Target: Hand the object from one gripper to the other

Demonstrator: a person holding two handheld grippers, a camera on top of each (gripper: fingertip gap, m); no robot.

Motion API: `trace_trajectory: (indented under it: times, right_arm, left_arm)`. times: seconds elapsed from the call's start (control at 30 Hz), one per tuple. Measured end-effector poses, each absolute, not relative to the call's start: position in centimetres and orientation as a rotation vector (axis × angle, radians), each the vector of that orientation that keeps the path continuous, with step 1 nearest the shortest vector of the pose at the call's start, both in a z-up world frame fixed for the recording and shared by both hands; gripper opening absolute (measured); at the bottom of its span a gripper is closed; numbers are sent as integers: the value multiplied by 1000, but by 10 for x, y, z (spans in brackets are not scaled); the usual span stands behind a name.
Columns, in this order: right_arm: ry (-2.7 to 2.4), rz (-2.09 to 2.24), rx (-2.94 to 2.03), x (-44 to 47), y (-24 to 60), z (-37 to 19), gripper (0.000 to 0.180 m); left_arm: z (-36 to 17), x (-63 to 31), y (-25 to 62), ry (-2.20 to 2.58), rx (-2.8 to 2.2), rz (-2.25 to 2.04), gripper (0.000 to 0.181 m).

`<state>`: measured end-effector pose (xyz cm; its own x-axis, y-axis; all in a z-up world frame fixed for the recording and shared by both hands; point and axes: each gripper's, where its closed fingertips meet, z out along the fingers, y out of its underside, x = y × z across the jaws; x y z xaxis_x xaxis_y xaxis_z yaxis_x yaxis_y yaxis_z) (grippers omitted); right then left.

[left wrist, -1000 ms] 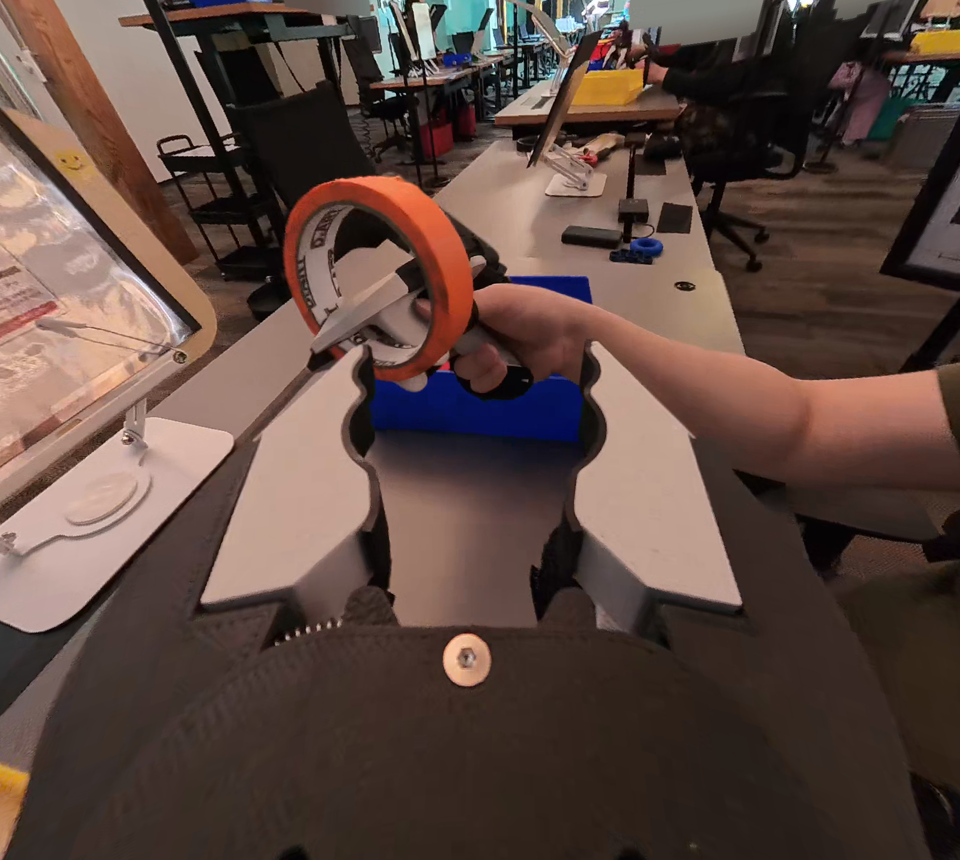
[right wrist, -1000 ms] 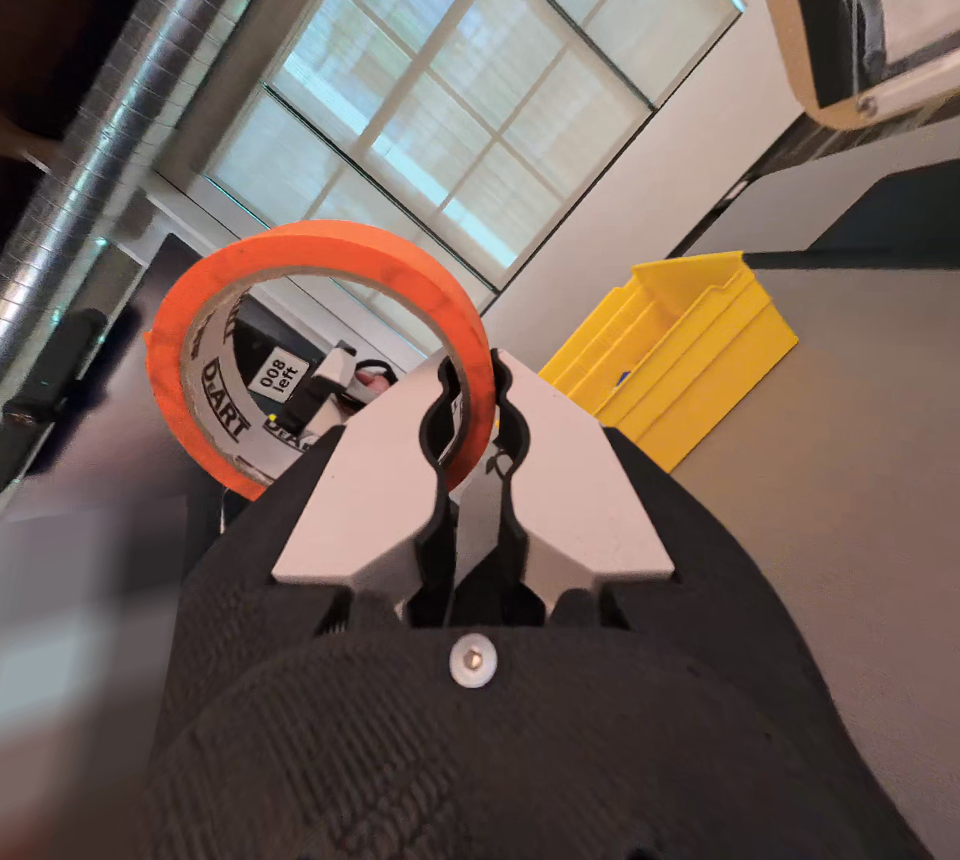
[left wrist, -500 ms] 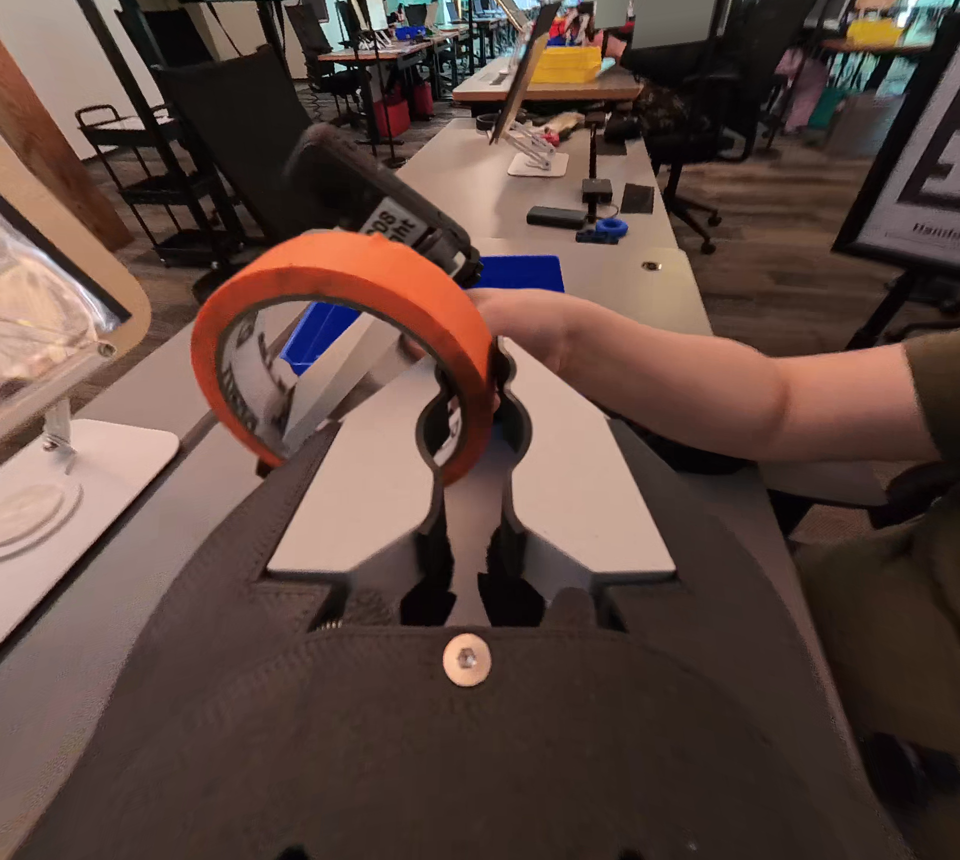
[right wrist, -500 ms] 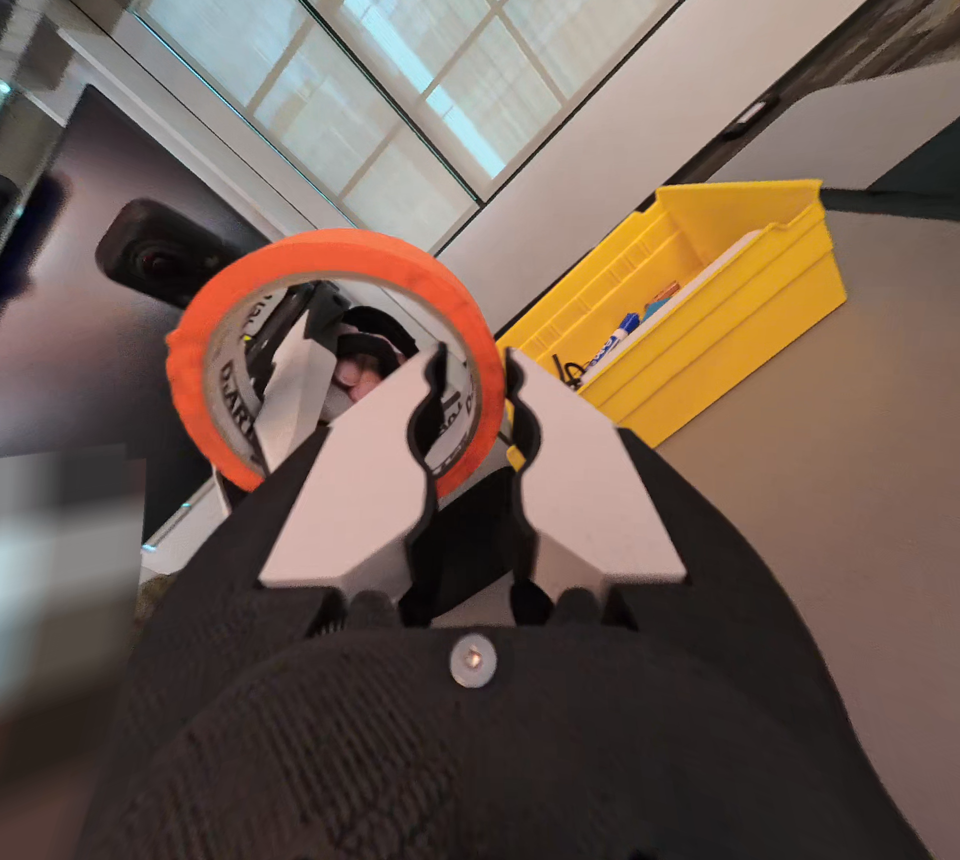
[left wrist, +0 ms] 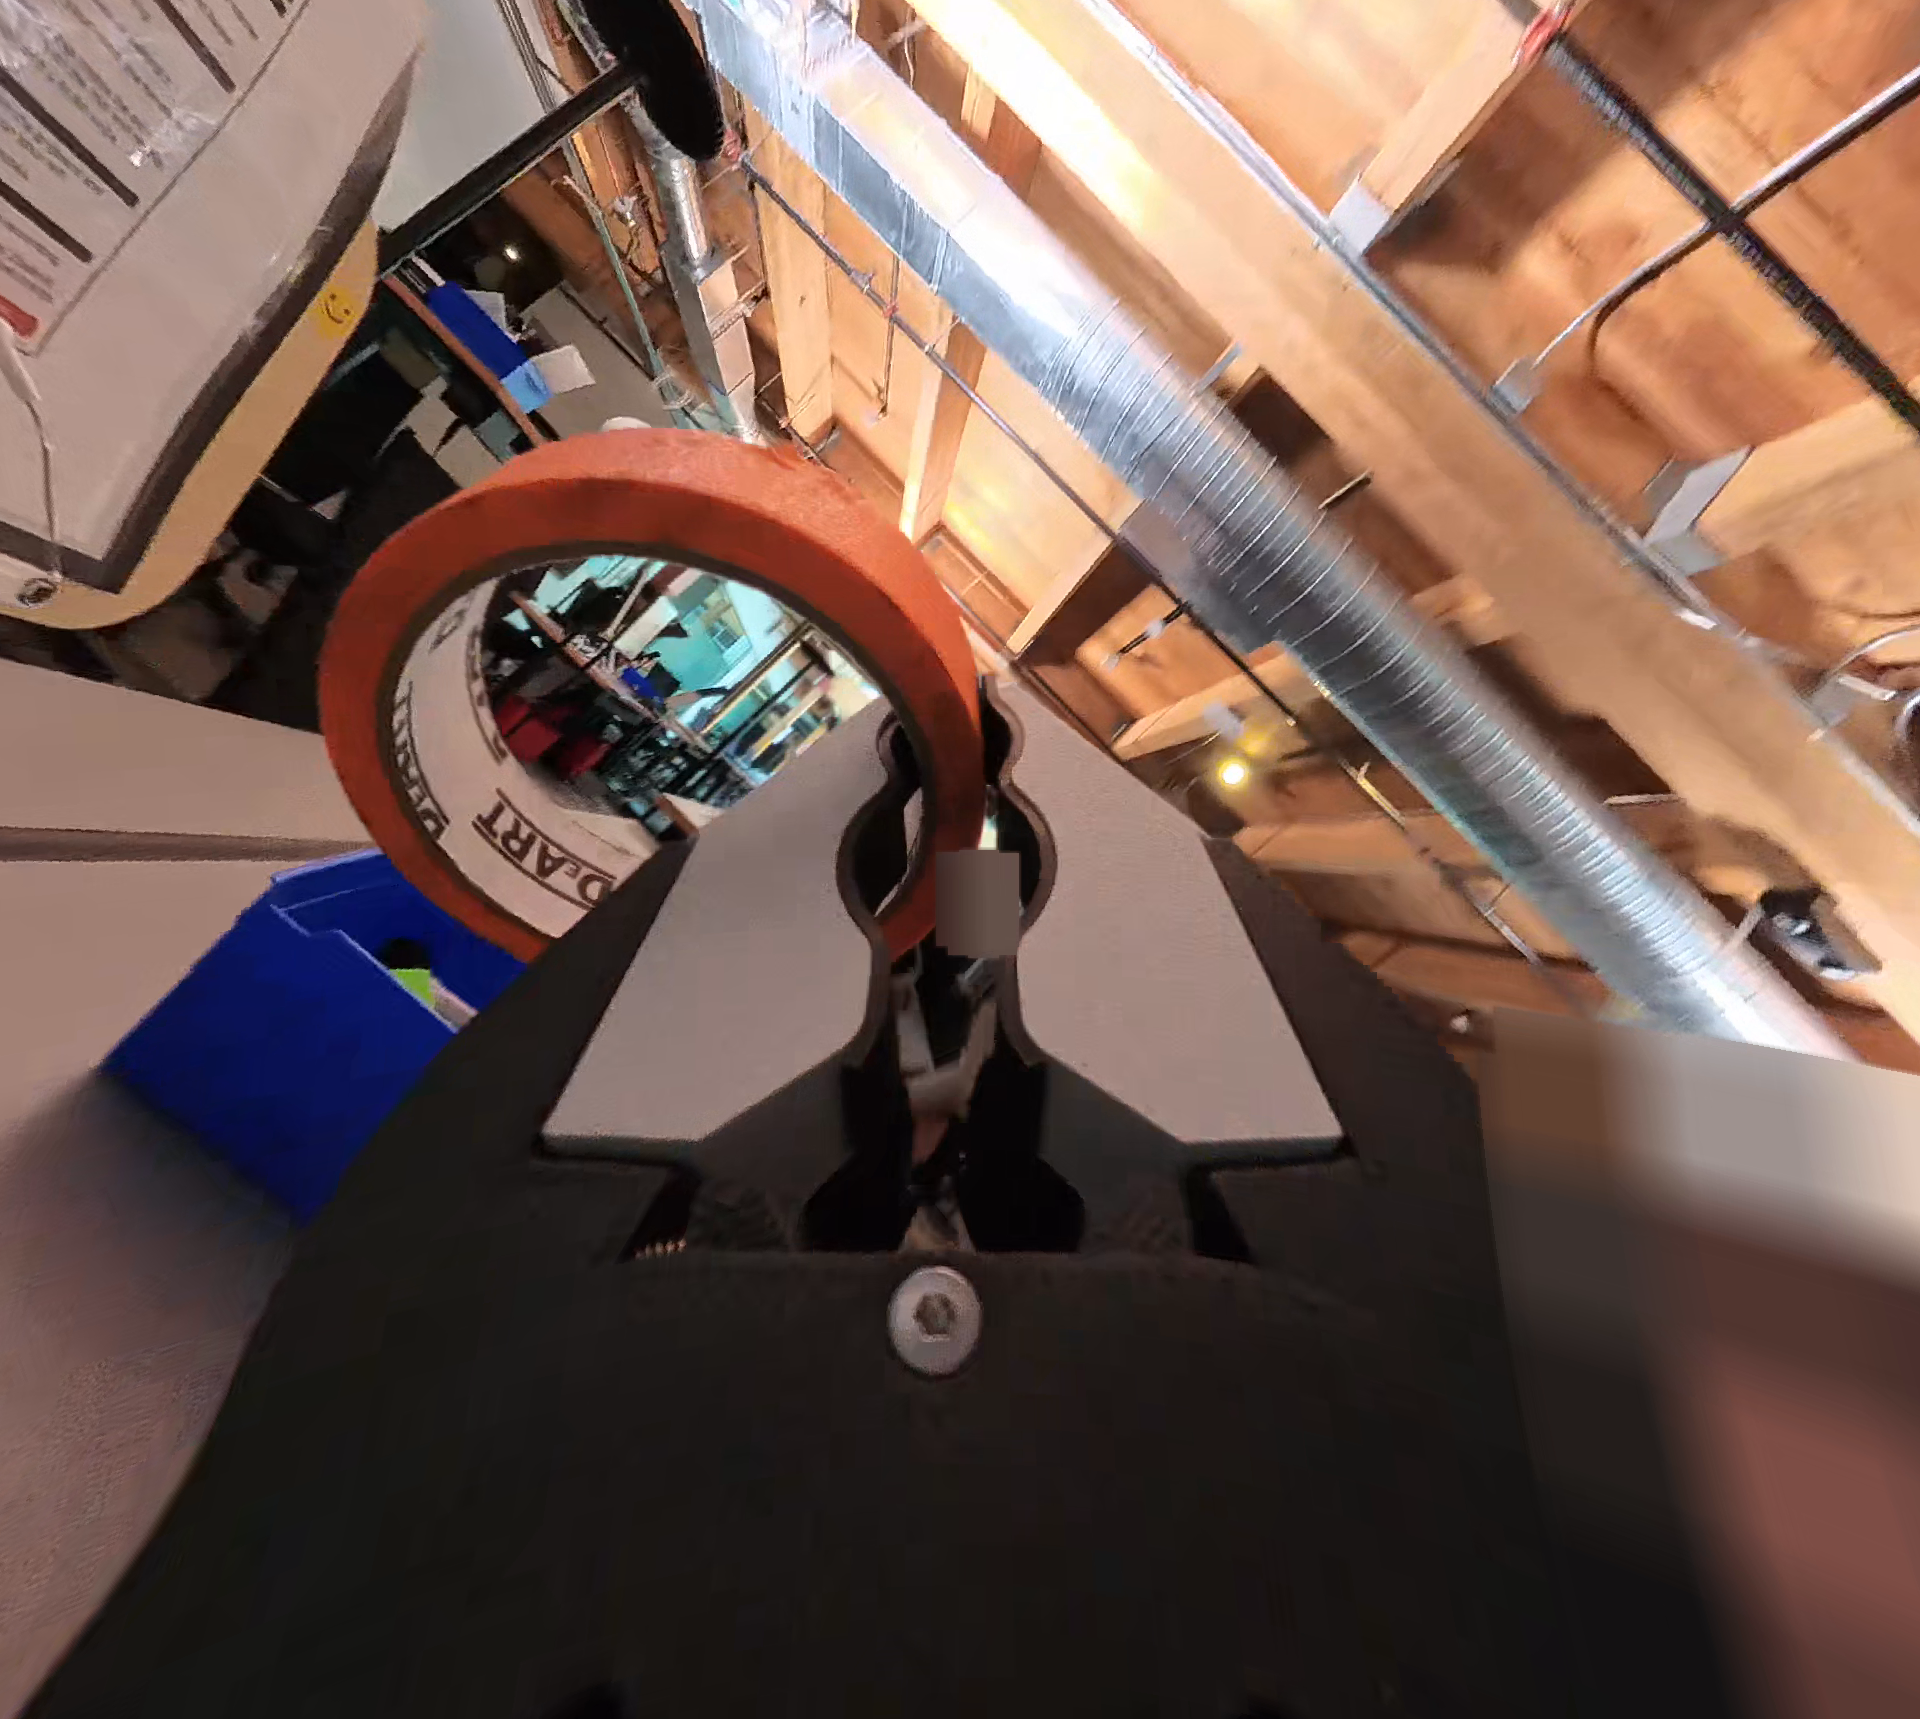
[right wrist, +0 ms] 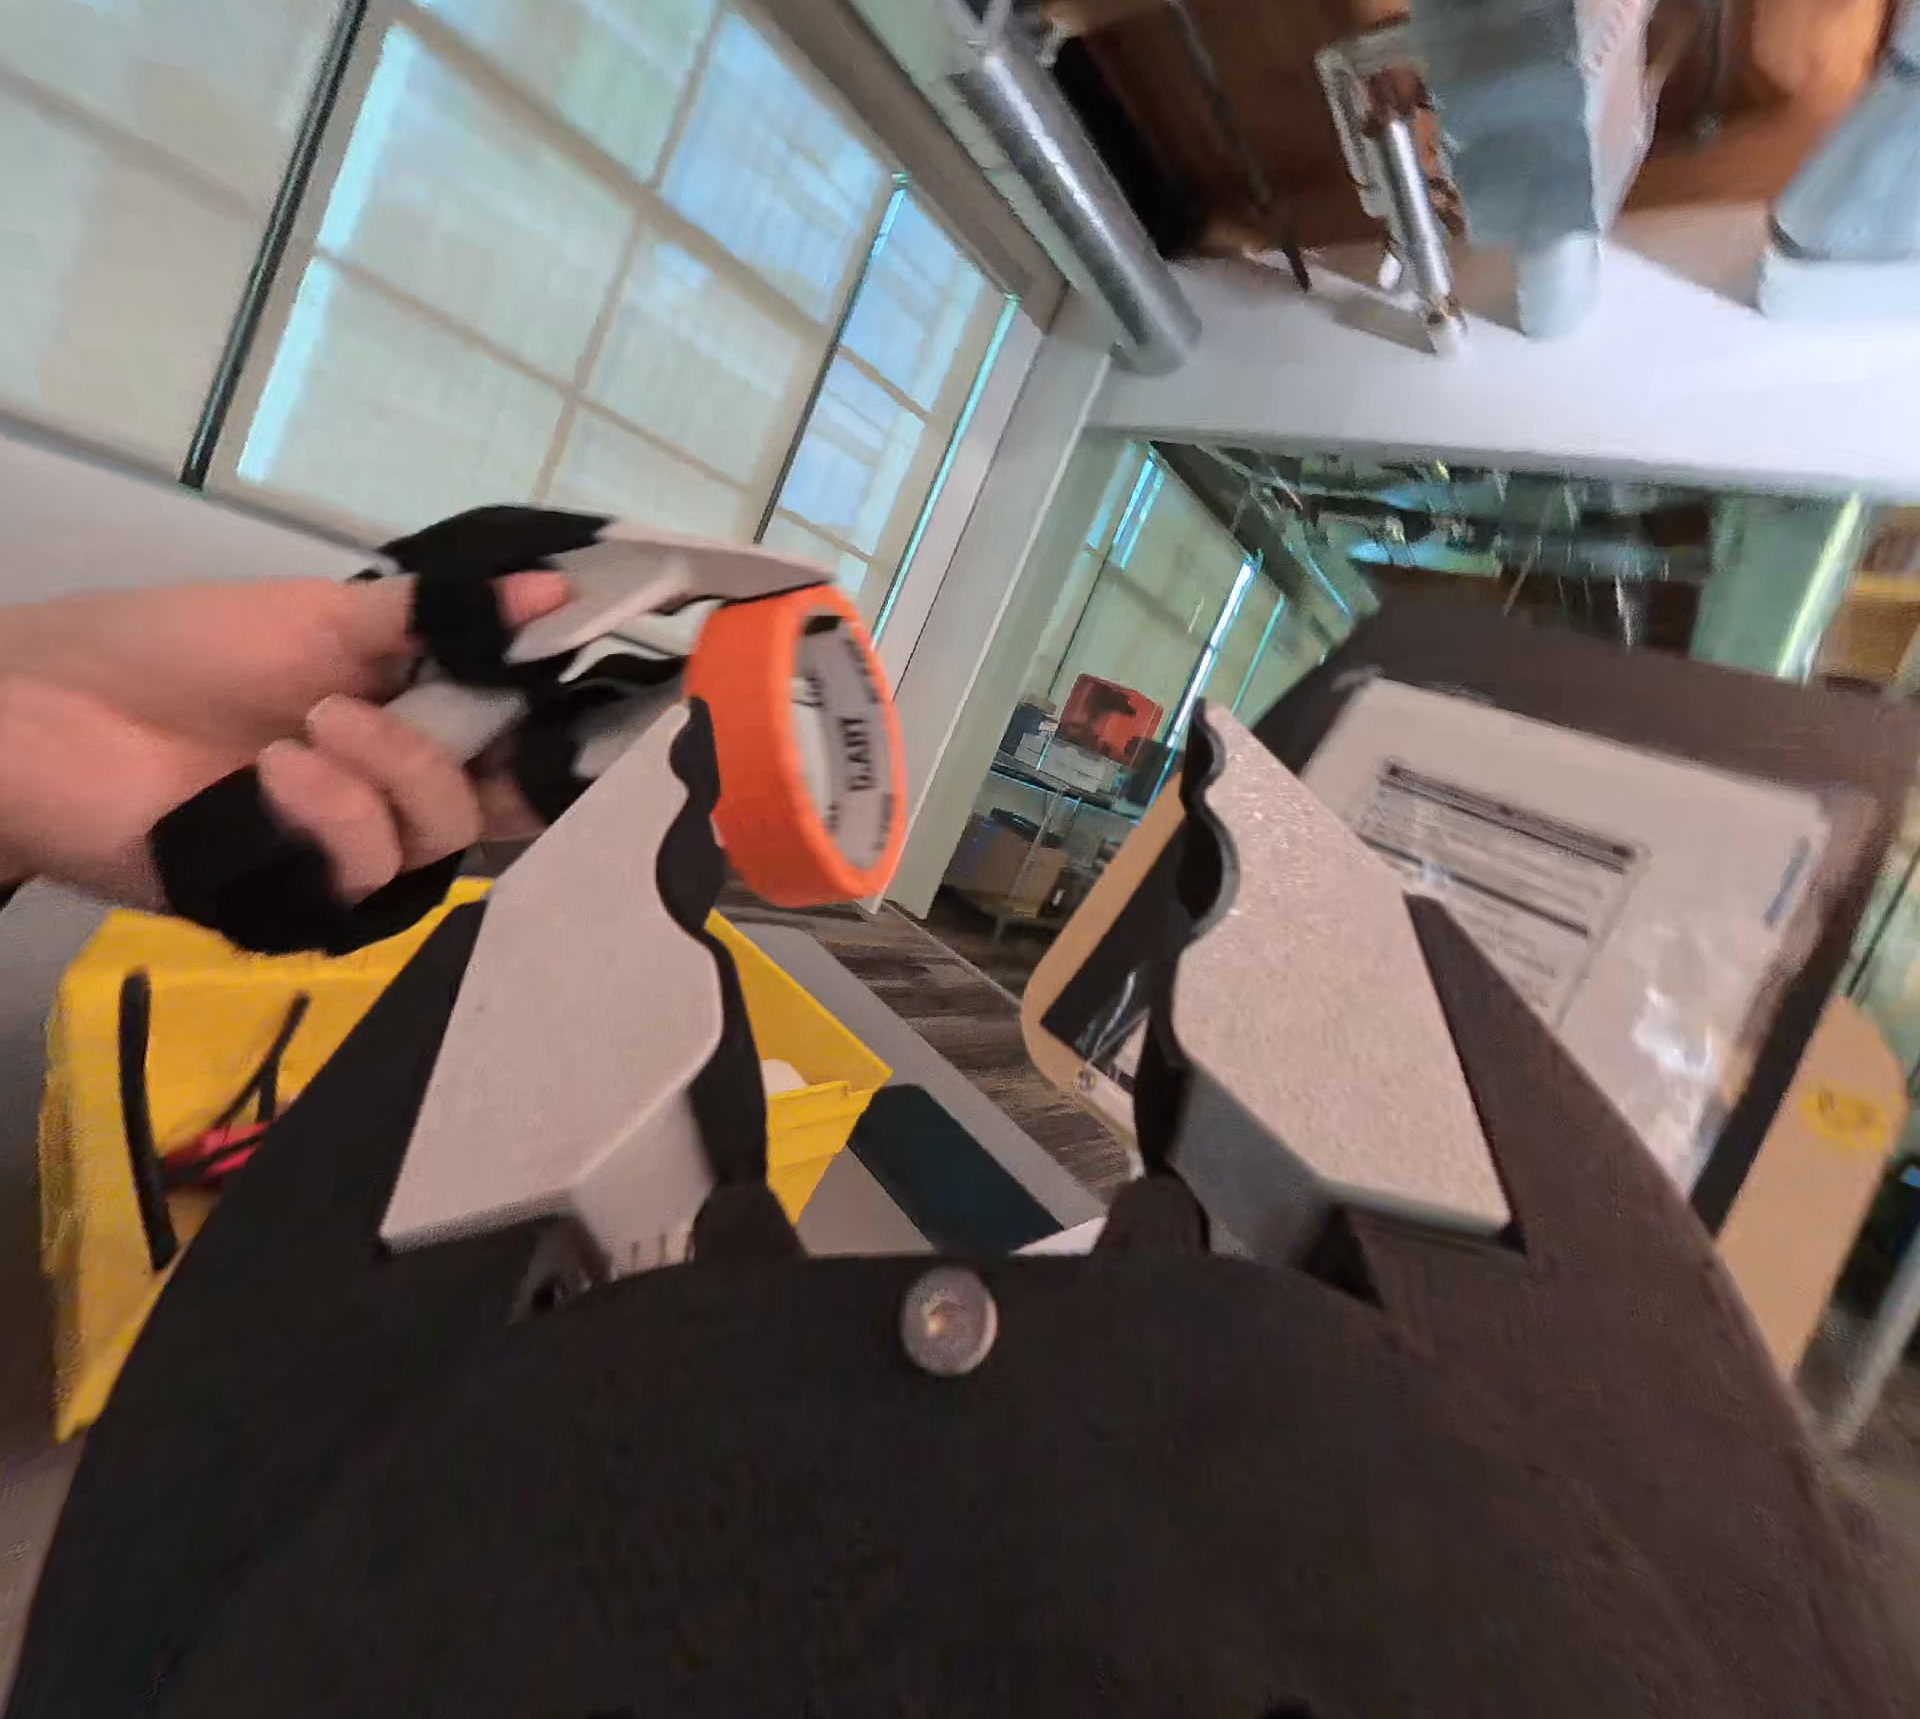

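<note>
Your right hand-held gripper (right wrist: 940,770) has let go of the tape roll (left wrist: 649,682) since half a second ago: its jaws, then pinched on the rim, now stand wide apart with nothing between them. Both cameras have also swung upward, so ceiling and windows fill much of each view.

Your left hand-held gripper (left wrist: 945,791) now has the roll alone. Its jaws are drawn in narrow on the right side of the orange ring, one finger inside the hole and one outside, and the roll stands on edge, up and to the left of the fingertips. Through the hole you see only blurred office background.

From the right wrist view, the roll sits beyond your open gripper's left finger (right wrist: 582,973), held out at the tip of the left gripper, with your left hand (right wrist: 239,734) wrapped around its black and white handle. The roll is clear of both right fingers as far as you can tell; motion blur softens the edges.

Below the hand is a yellow bin (right wrist: 114,1139) on the grey desk (right wrist: 26,942). A blue bin (left wrist: 291,1025) sits low at the left of the left wrist view, and a framed printed sheet (right wrist: 1507,900) stands to the right in the right wrist view.
</note>
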<state>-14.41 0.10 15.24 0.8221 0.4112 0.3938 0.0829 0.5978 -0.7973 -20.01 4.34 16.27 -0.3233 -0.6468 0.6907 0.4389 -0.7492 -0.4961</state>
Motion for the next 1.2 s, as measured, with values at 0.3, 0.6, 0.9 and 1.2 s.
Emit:
trace_trajectory:
  times: [0.3, 0.6, 0.9, 1.2]
  right_arm:
    - [-732, -173, -984, -185, 9, 121, 55]
    - [-761, -293, -1024, -177, 10, 124, 26]
    - [-247, 777, -1238, -94, 20, 158, 25]
    - [151, 1614, -1221, -70, 50, 123, 25]
  left_arm:
    - [163, -180, 21, 306, -1244, -2204, 8]
    - [170, -174, 5, 383, -1212, -2226, 12]
    - [161, -157, -19, 917, -1247, -1384, 59]
    - [126, -141, 6, 1161, -853, 122, 85]
